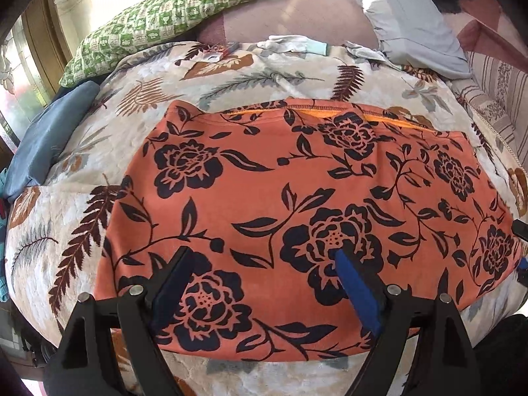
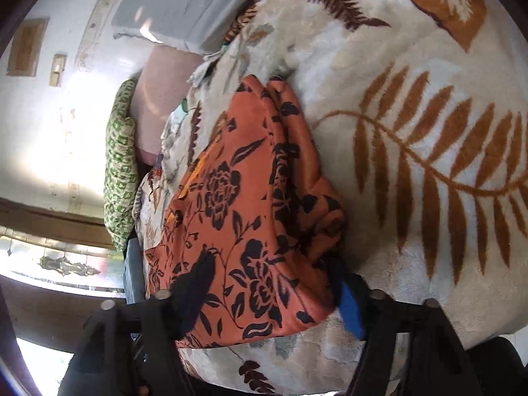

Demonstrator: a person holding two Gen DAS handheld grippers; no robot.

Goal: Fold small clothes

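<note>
1. Left wrist view: orange floral garment point(image 1: 297, 204) spread flat on the leaf-print blanket point(image 1: 231, 72). Left gripper point(image 1: 264, 254) above the garment's near half, jaws wide, nothing between them. Green checked pillow point(image 1: 158, 23) beyond the garment.
2. Right wrist view: right gripper point(image 2: 274, 274) at the garment's point(image 2: 250, 198) bunched near end, jaws narrowed on the cloth. Grey pillow point(image 2: 188, 3) beyond the garment.
</note>
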